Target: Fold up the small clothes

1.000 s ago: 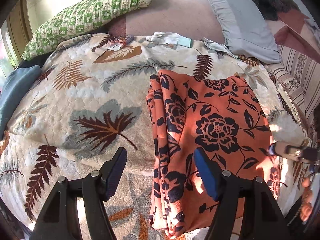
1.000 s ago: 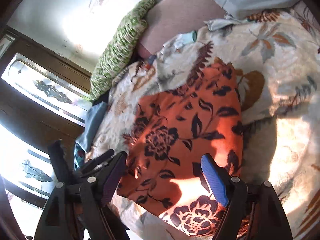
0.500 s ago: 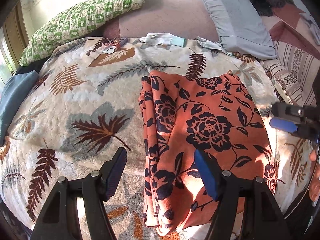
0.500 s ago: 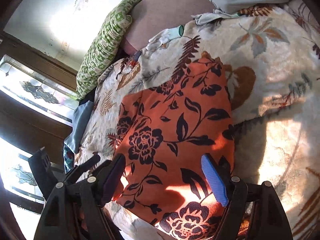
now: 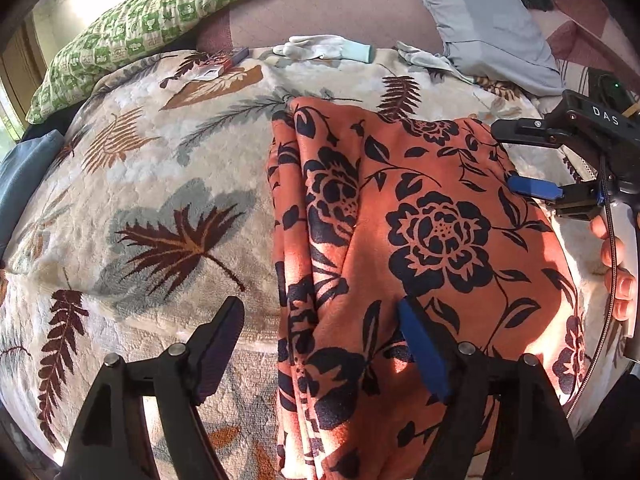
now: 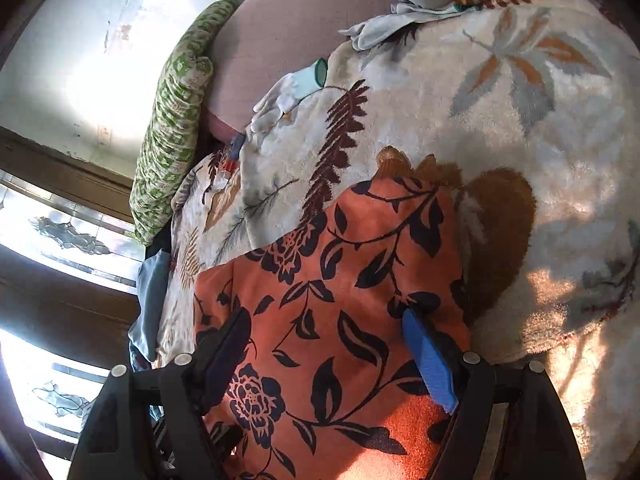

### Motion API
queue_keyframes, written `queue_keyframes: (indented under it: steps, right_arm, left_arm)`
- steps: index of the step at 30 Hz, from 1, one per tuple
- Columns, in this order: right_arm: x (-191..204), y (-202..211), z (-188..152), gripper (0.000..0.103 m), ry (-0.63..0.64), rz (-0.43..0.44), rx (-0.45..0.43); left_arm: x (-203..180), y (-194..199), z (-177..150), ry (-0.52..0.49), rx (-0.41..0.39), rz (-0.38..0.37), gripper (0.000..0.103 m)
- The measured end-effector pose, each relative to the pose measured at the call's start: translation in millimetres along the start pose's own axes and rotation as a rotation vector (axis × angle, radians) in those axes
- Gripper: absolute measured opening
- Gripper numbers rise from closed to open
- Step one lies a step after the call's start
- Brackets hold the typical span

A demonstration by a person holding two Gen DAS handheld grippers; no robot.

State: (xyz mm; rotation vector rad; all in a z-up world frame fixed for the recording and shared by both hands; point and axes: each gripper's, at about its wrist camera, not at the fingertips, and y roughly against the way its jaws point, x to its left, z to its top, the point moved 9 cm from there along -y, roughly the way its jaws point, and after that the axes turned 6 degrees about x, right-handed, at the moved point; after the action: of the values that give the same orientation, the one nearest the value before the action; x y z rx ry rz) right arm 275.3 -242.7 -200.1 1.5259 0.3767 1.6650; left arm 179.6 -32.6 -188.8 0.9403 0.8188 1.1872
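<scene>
An orange cloth with a dark flower print lies folded on the leaf-patterned blanket, its bunched folded edge on the left. My left gripper is open and empty, hovering over the cloth's near left edge. My right gripper is open and empty just above the cloth; it also shows in the left wrist view at the cloth's right edge, held by a hand.
A green checked pillow and a grey pillow lie at the bed's far end. White gloves and a small red packet lie behind the cloth. A blue garment lies at left.
The right gripper has moved up along the cloth's right side and closer over it. The left gripper has drawn slightly nearer the cloth. Both stay open.
</scene>
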Motion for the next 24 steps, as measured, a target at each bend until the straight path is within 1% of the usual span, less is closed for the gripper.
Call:
queue_keyframes:
  steps: [4,6,8,10,12,14,16,18,20,22,23,24]
  right_arm:
    - [14.9,14.5,-5.2,0.081,0.042,-0.024,0.0]
    - [27.6,28.5,-14.1,0.081,0.061,0.005,-0.016]
    - [39.8,43.1,-28.9,0.081,0.085,0.037,-0.032]
    - [48.6,52.4,-50.6,0.081,0.109,0.052,-0.025]
    - [50.2,53.9,-72.4,0.081,0.11,0.06,-0.002]
    - [43.9,43.5,-92.4,0.081,0.102,0.061,0.049]
    - [24.4,23.8,-105.7,0.081,0.074,0.007,0.115]
    - [20.8,23.5,-104.1,0.081,0.053,0.036,0.091]
    - [23.8,26.1,-102.1,0.081,0.054,0.038,0.09]
    - [22.7,23.7,-103.6,0.081,0.064,0.03,0.1]
    - [22.0,23.2,-104.5,0.081,0.07,0.032,0.099]
    - [21.6,23.2,-105.3,0.081,0.075,0.037,0.097]
  left_arm:
    - [4.7,23.7,-6.8,0.002,-0.033,-0.006,0.08]
    - [3.4,34.7,-16.9,-0.011,-0.05,-0.015,0.08]
    - [1.0,36.0,-29.9,-0.031,-0.036,-0.008,0.08]
    - [-3.2,26.8,-43.1,-0.061,-0.004,-0.002,0.08]
    - [-4.6,13.7,-54.0,-0.069,0.033,0.017,0.08]
    - [-5.7,10.5,-56.1,-0.062,0.034,0.009,0.08]
    - [-6.4,18.1,-52.3,-0.065,0.033,-0.019,0.08]
    - [-2.9,31.4,-41.1,-0.062,-0.009,-0.083,0.08]
    - [9.0,38.9,-24.5,0.006,-0.039,-0.185,0.082]
    - [26.6,34.5,-3.4,0.125,-0.039,-0.333,0.084]
    - [33.0,27.9,6.4,0.191,-0.013,-0.421,0.084]
    - [36.5,18.7,17.0,0.25,0.029,-0.528,0.084]
